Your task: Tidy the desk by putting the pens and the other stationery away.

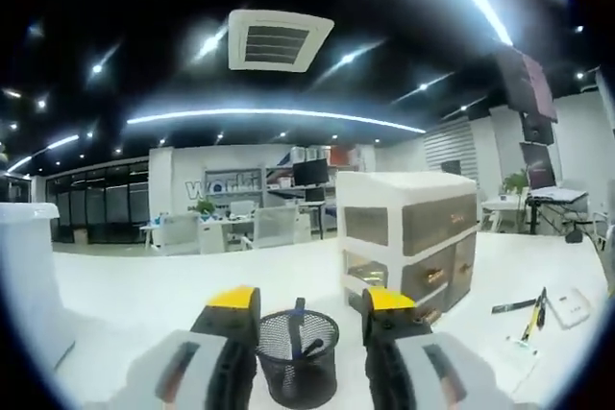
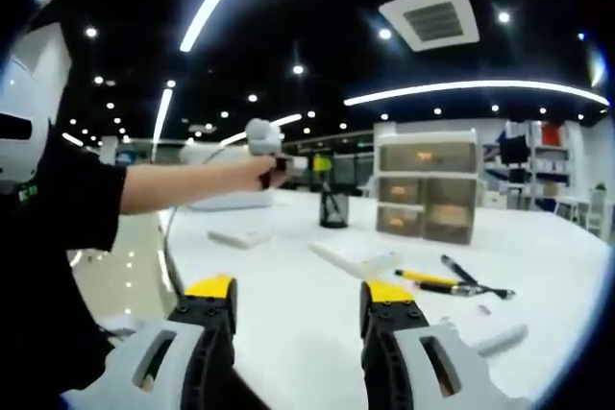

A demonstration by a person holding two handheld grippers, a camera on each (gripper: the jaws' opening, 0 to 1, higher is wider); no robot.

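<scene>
Holding my left gripper (image 1: 310, 306) low over the white desk (image 1: 154, 285), I keep its two yellow-tipped jaws spread and empty on either side of the black mesh pen cup (image 1: 299, 355), presumably because the cup is where the pens belong. One dark pen (image 1: 295, 325) and a second dark item stand inside it; I cannot tell what the second is. Just right of the cup sits one white drawer cabinet (image 1: 411, 237) with three translucent drawer fronts, a likely home for the flatter stationery.

My right gripper (image 2: 301, 297) hangs nearer the desk's edge, jaws likewise apart and carrying nothing, facing the loose items to be cleared. In the right gripper view I count two pens (image 2: 448, 284), one yellow and one black, lying together to the right; one flat white block (image 2: 351, 258) in the middle; a second flat white piece (image 2: 238, 236) farther left; and a pale, blurred item (image 2: 495, 340) near the right jaw, possibly a marker. My arm (image 2: 183, 184) reaches across toward the far cup (image 2: 333, 204) and the cabinet (image 2: 428, 189). Judging from this layout, most of the tidying remains.
</scene>
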